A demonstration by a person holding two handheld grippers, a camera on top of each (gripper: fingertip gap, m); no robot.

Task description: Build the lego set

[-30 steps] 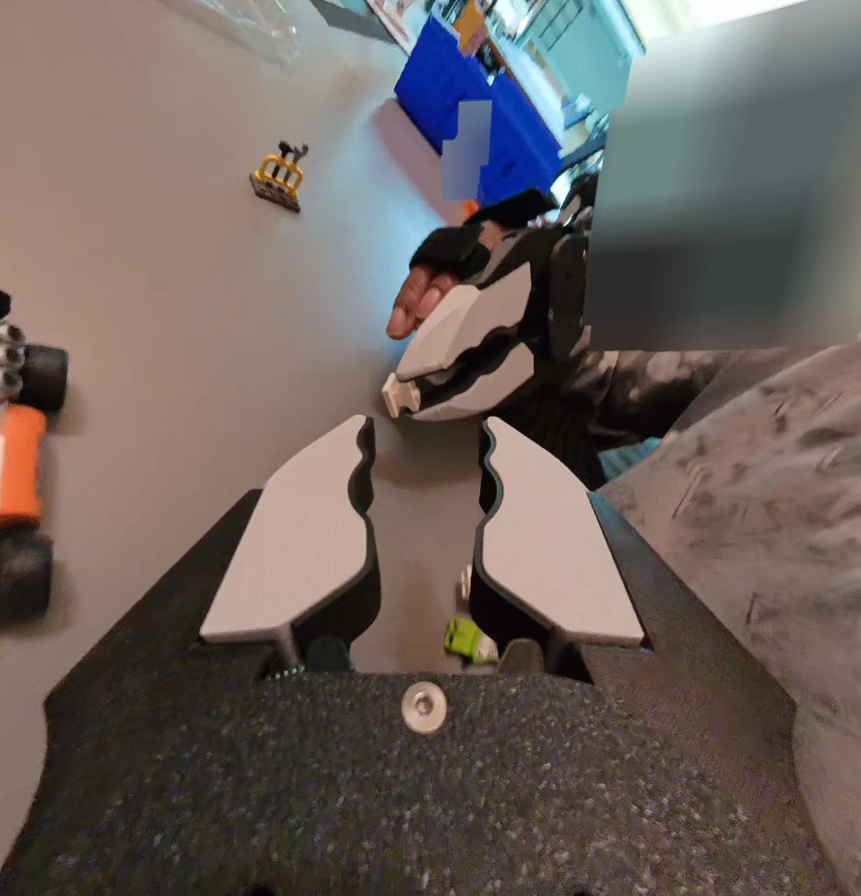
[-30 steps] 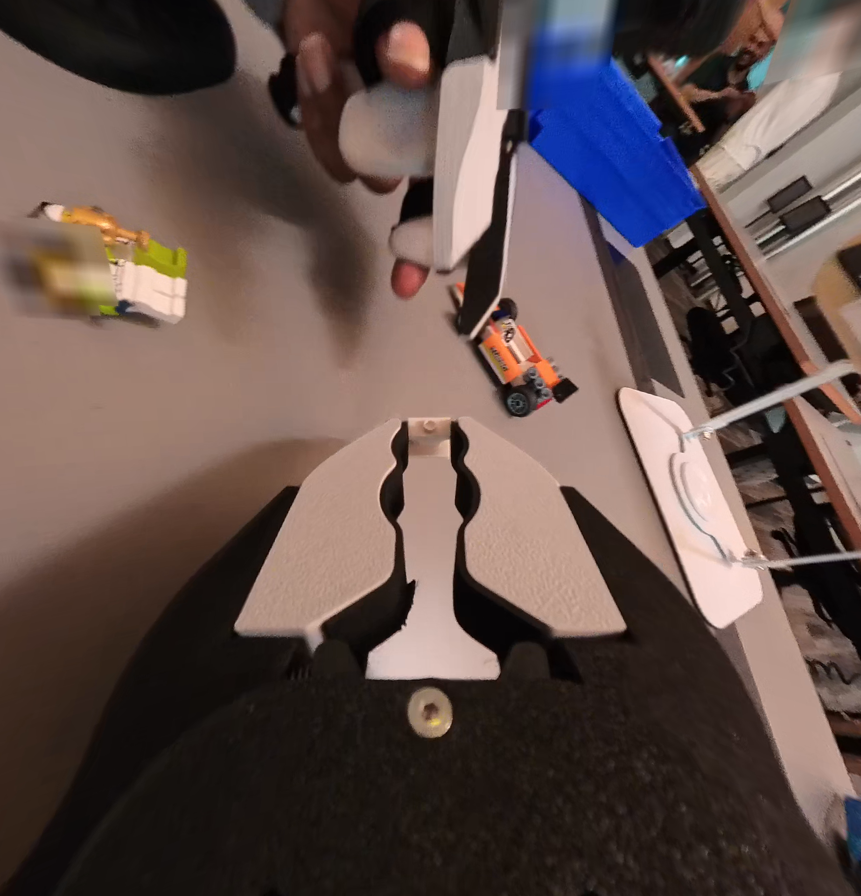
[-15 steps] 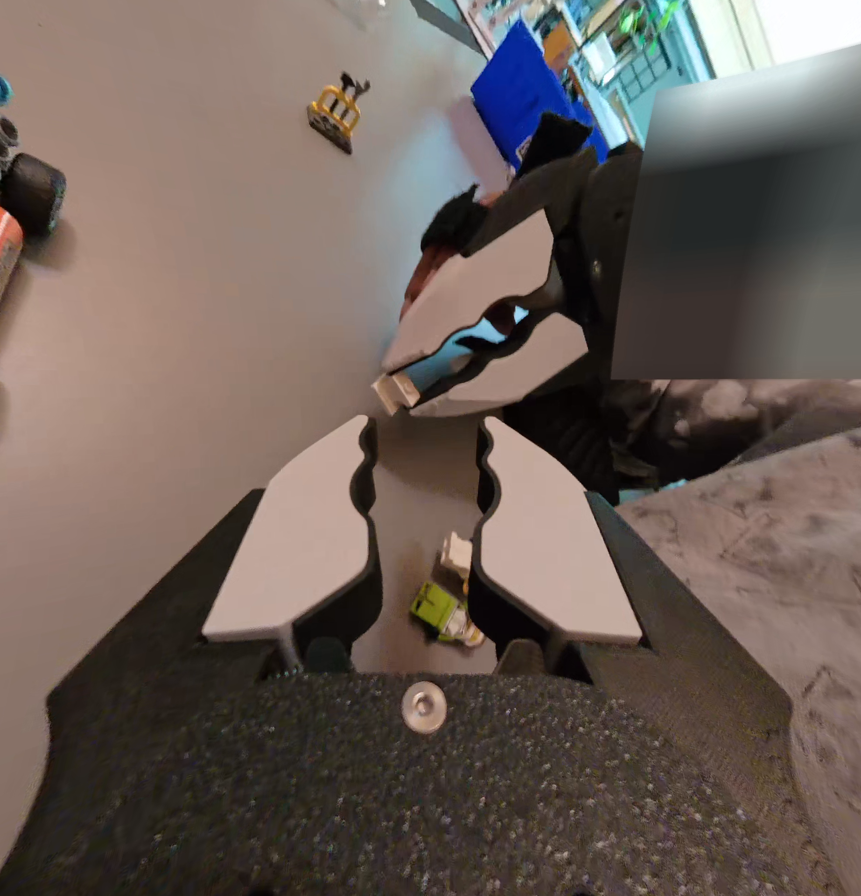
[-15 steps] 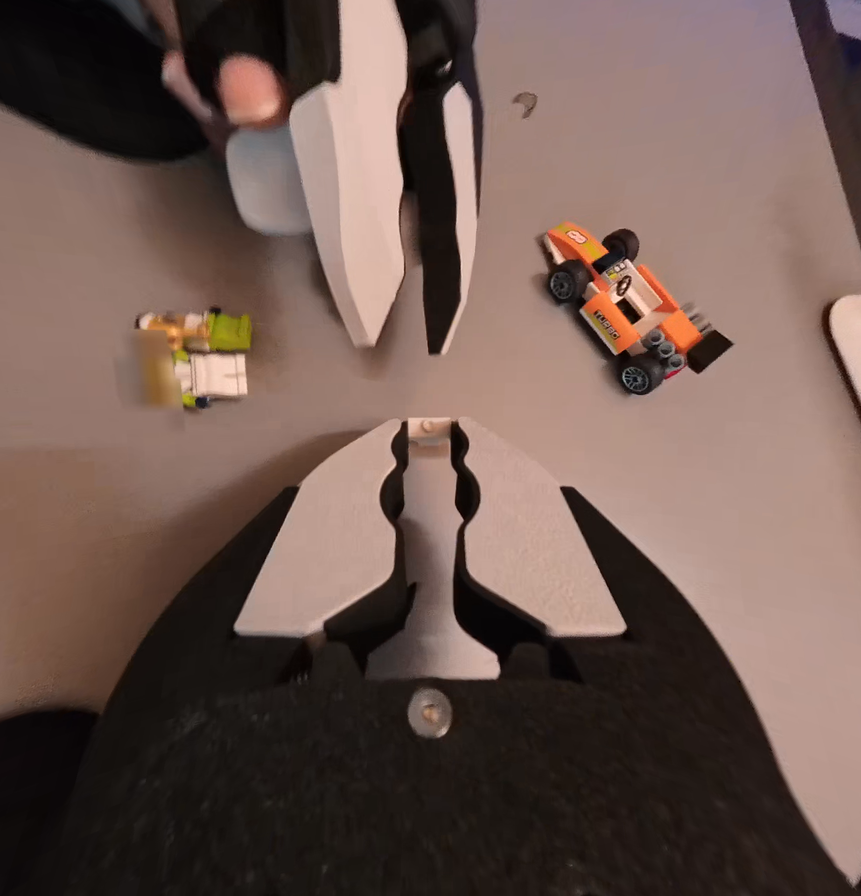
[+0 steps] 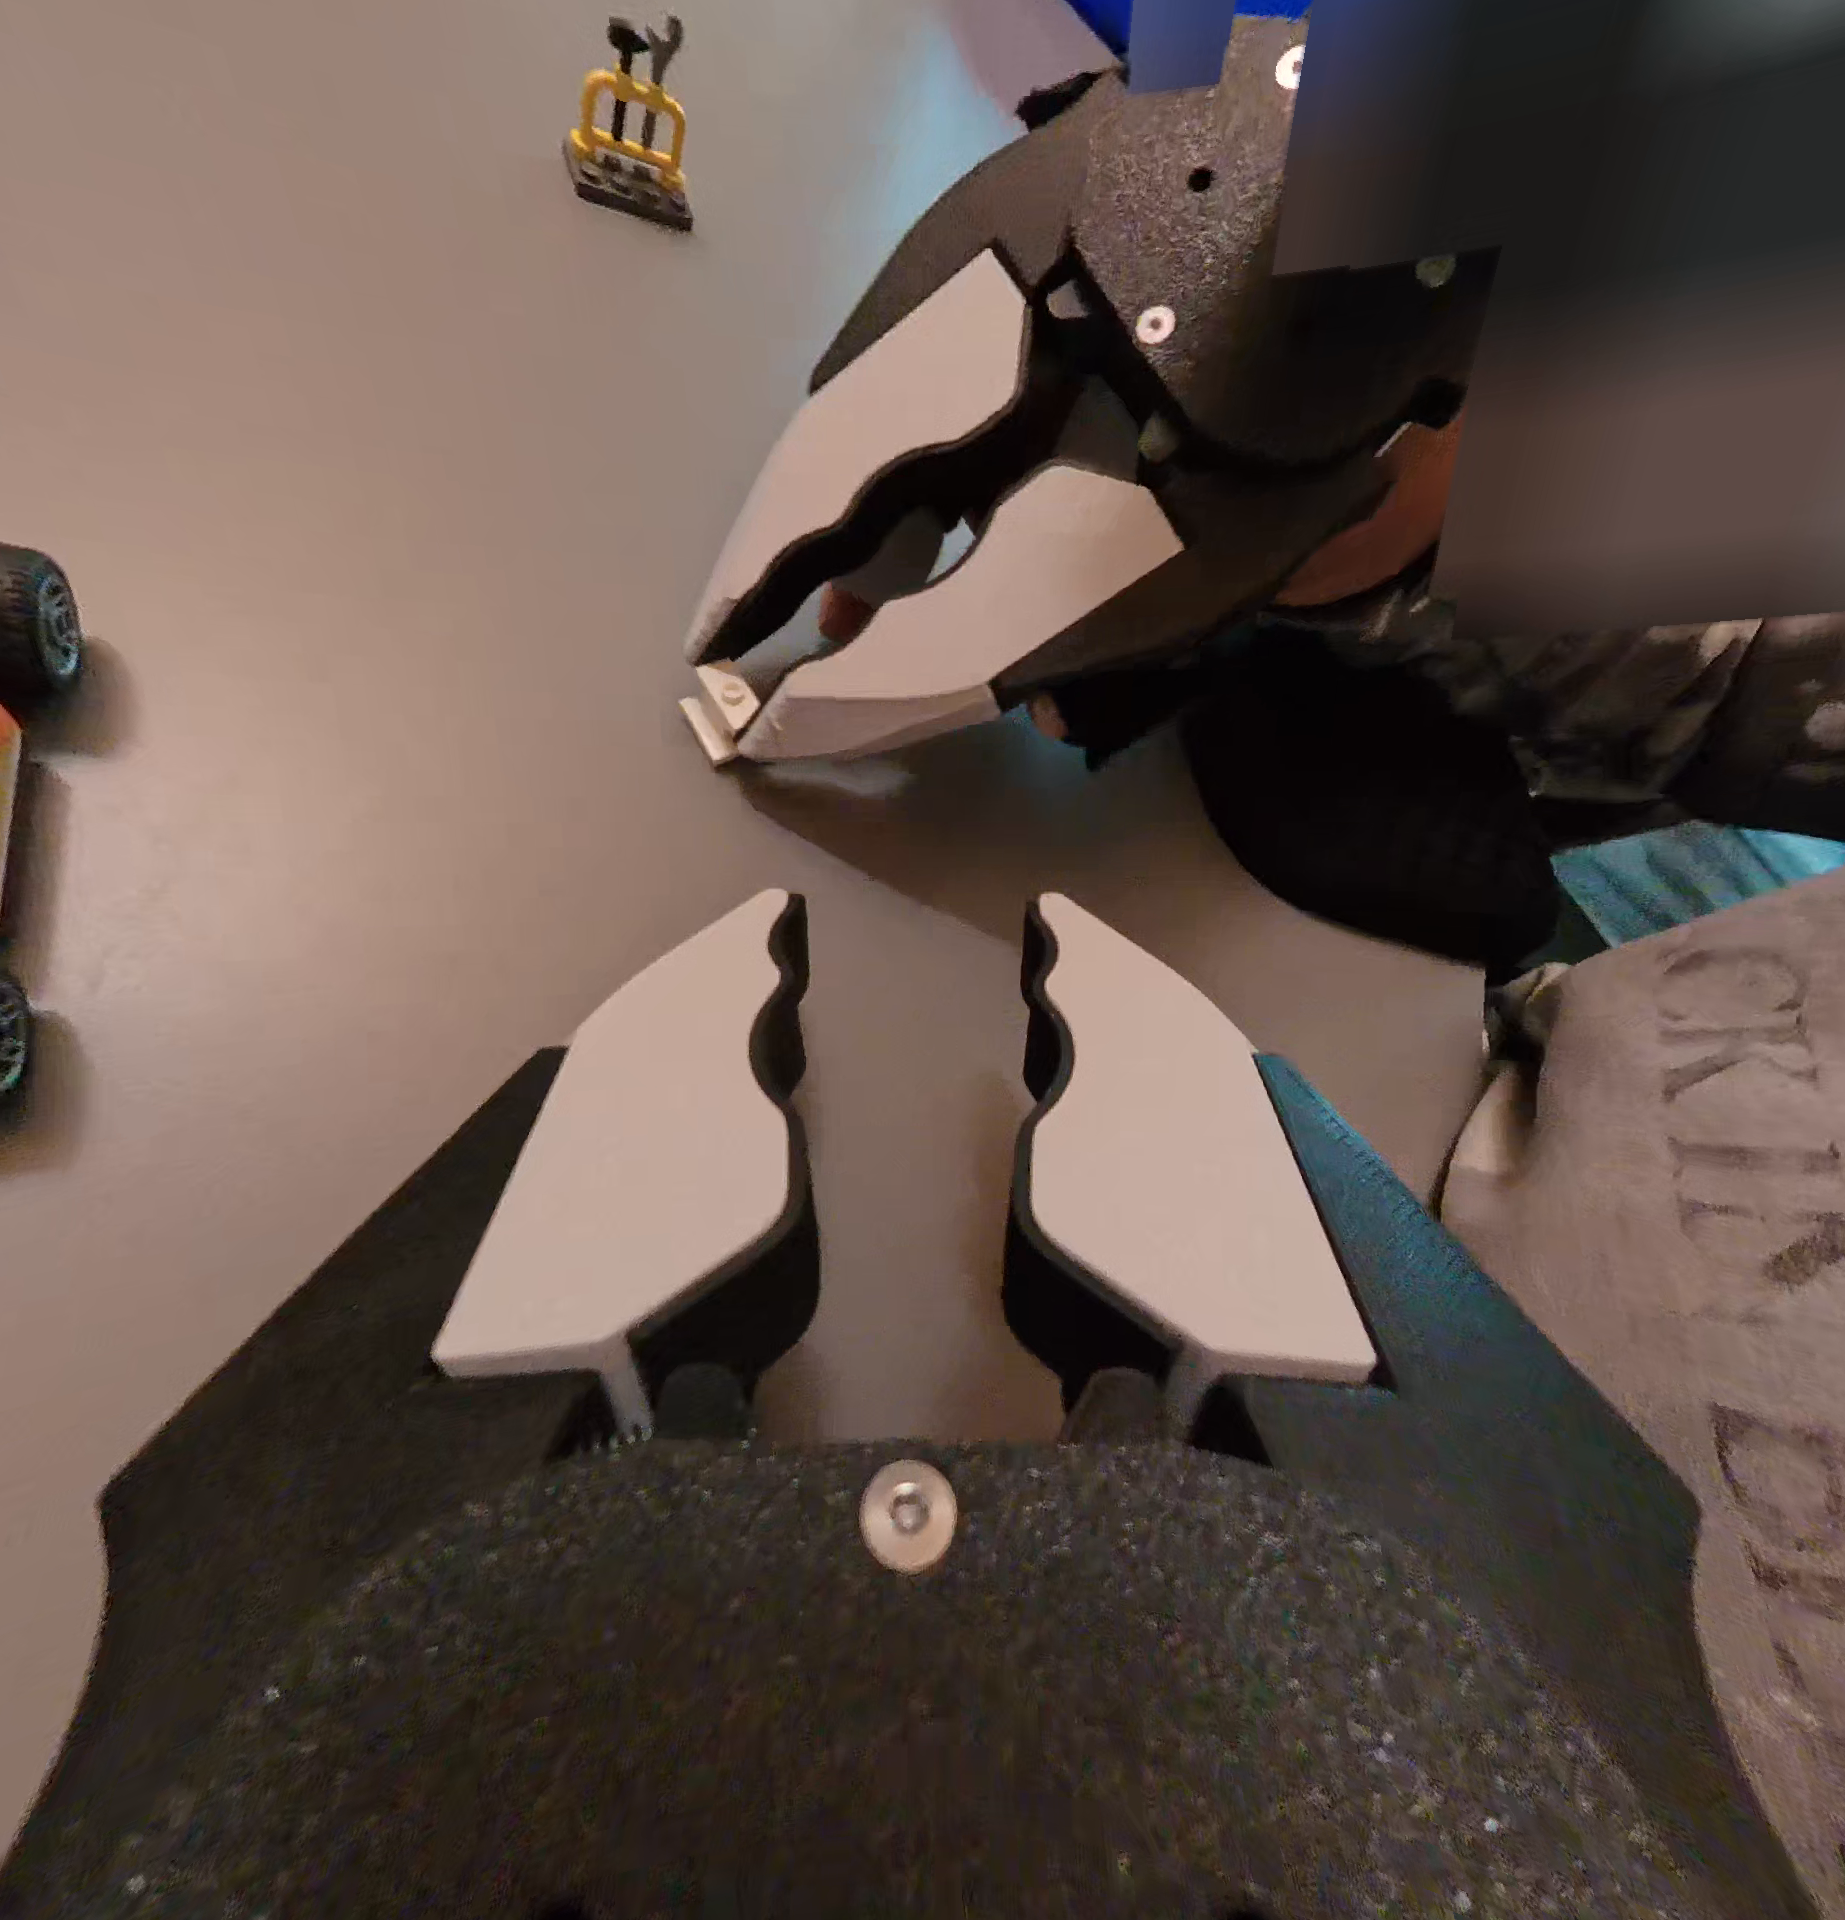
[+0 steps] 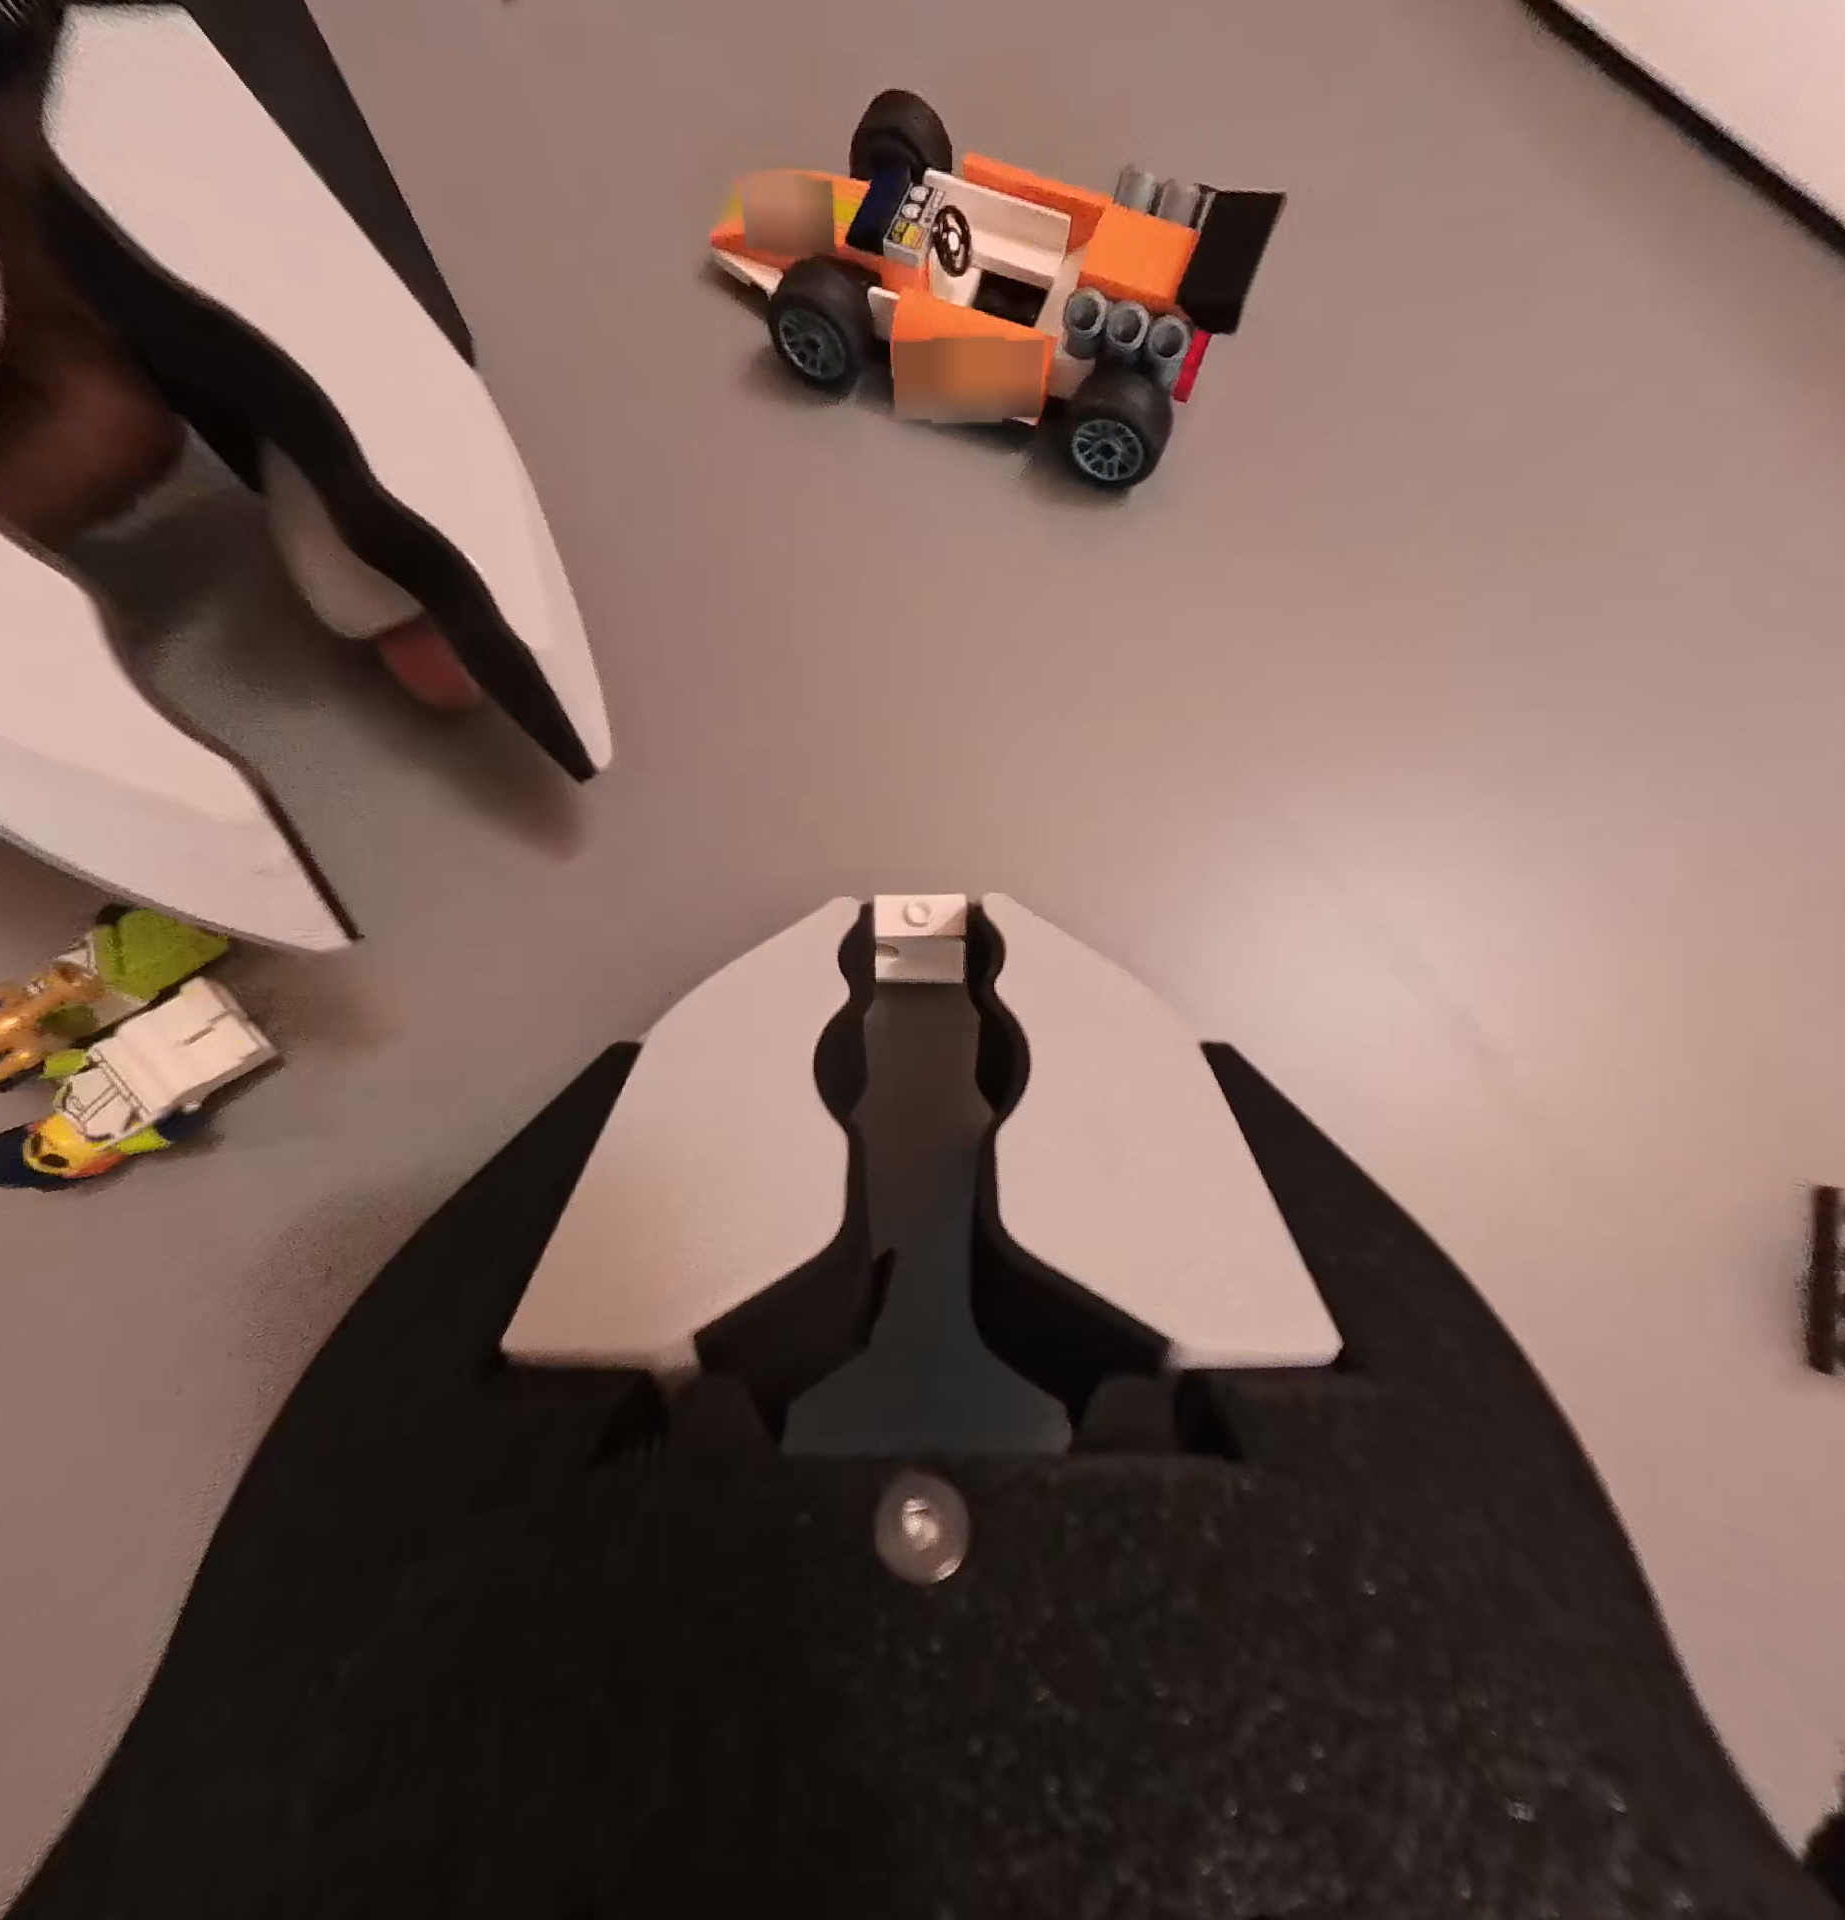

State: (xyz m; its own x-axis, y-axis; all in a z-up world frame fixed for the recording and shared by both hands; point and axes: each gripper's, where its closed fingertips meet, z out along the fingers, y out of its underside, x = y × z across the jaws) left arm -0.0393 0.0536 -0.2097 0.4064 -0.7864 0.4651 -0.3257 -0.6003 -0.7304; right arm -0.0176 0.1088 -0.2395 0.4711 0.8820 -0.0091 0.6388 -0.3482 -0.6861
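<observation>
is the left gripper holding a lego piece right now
No, the left gripper is open with only bare table between its fingers; the small white piece sits in the right gripper.

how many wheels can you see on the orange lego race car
3 in the right wrist view of the orange lego race car: near front, near rear, far front. The far rear wheel is hidden behind the body.
</observation>
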